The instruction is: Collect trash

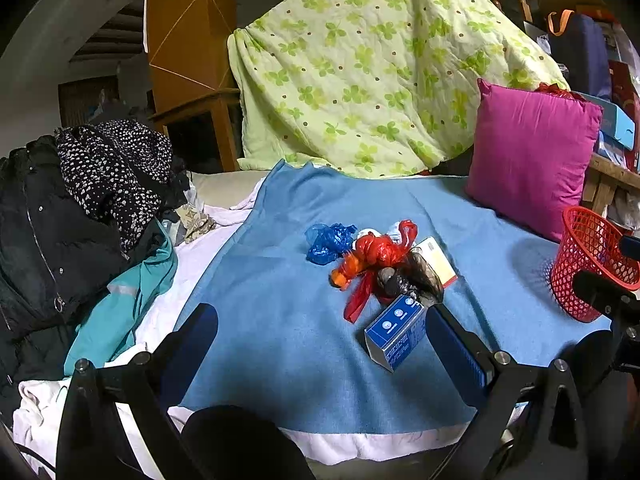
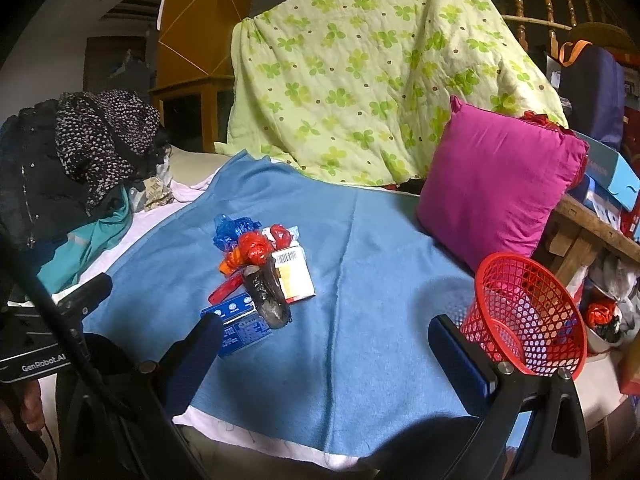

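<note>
A heap of trash lies on the blue blanket: a blue plastic bag, a red plastic bag, a dark bag, a white and yellow box and a blue carton. The same heap shows in the right wrist view, with the blue carton nearest. My left gripper is open and empty, just in front of the heap, its right finger beside the blue carton. My right gripper is open and empty, right of the heap. A red mesh basket stands at its right finger.
A magenta cushion and a green clover quilt lie at the back. Dark clothes are piled at the left. Boxes and a wooden bench stand at the right. The left gripper's body shows at the left.
</note>
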A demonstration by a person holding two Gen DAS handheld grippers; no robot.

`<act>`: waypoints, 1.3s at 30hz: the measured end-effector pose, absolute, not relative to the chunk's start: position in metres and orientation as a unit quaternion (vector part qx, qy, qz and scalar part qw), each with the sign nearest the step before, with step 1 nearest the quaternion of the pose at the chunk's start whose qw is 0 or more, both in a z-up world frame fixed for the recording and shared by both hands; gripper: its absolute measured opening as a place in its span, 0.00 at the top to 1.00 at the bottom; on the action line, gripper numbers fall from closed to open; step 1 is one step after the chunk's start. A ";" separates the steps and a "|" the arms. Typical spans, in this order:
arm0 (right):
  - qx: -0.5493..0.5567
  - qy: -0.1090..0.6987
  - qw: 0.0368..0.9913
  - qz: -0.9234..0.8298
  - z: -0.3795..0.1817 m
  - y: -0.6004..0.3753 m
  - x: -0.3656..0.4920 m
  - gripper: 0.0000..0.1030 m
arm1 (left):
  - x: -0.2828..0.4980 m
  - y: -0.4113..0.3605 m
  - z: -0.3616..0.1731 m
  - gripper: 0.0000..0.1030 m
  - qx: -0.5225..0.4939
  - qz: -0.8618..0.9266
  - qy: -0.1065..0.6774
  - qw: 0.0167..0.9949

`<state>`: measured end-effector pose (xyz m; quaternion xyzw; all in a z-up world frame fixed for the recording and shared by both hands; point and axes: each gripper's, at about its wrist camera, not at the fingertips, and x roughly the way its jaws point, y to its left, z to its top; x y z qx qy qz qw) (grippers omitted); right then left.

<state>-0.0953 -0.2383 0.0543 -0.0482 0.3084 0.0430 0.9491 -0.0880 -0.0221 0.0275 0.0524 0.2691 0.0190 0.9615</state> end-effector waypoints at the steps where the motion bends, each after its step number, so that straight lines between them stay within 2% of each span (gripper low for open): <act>1: -0.048 0.309 0.949 0.043 0.054 -0.238 -0.095 0.00 | -0.087 -0.022 0.027 0.00 0.052 0.019 0.270 0.961; 18: -0.049 0.338 0.939 0.036 0.023 -0.251 -0.050 0.00 | -0.047 -0.016 -0.015 0.00 0.039 0.010 0.322 0.946; 29: -0.027 0.387 0.910 0.147 -0.041 -0.255 0.064 0.00 | 0.007 -0.006 -0.066 0.00 0.005 -0.076 0.389 0.918; 32: -0.004 0.396 0.899 0.185 -0.055 -0.247 0.085 0.06 | 0.019 -0.007 -0.076 0.00 -0.007 -0.095 0.396 0.913; 34: 0.009 0.403 0.893 0.201 -0.064 -0.243 0.093 0.14 | 0.025 -0.009 -0.080 0.00 -0.010 -0.106 0.396 0.912; 39: 0.044 0.405 0.893 0.194 -0.074 -0.253 0.112 0.19 | 0.043 -0.024 -0.089 0.00 0.010 -0.154 0.380 0.912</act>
